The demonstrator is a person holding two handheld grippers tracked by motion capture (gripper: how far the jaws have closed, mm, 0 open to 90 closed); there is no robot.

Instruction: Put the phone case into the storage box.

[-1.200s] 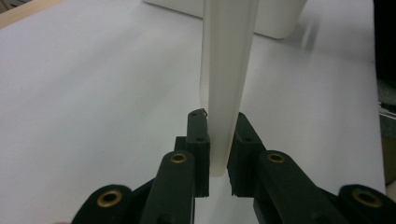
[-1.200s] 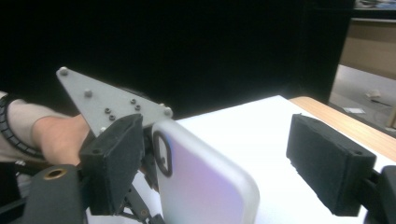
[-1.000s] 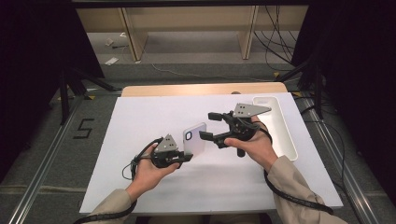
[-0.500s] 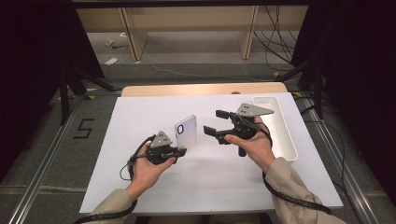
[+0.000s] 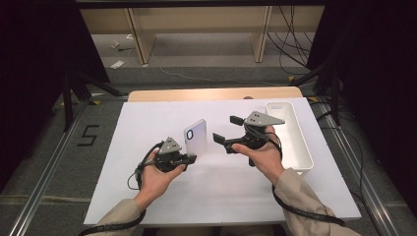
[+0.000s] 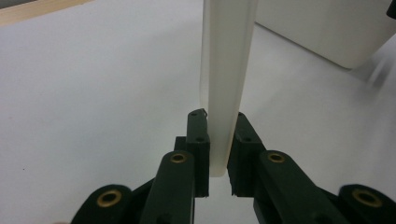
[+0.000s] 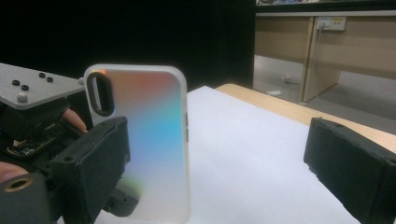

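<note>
Upright, phone case (image 5: 195, 137) — clamped by left gripper (image 5: 189, 158) — right gripper (image 5: 225, 132) spread.

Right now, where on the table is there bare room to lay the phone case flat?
Bare white table top lies left of the left tool, and along the near edge between the sleeves. It is crowded mid-table, where the phone case stands between both tools, and right, by the white tray.

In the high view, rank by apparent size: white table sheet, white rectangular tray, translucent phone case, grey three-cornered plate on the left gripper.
1. White table sheet
2. White rectangular tray
3. Translucent phone case, stood upright in the left gripper
4. Grey three-cornered plate
</note>
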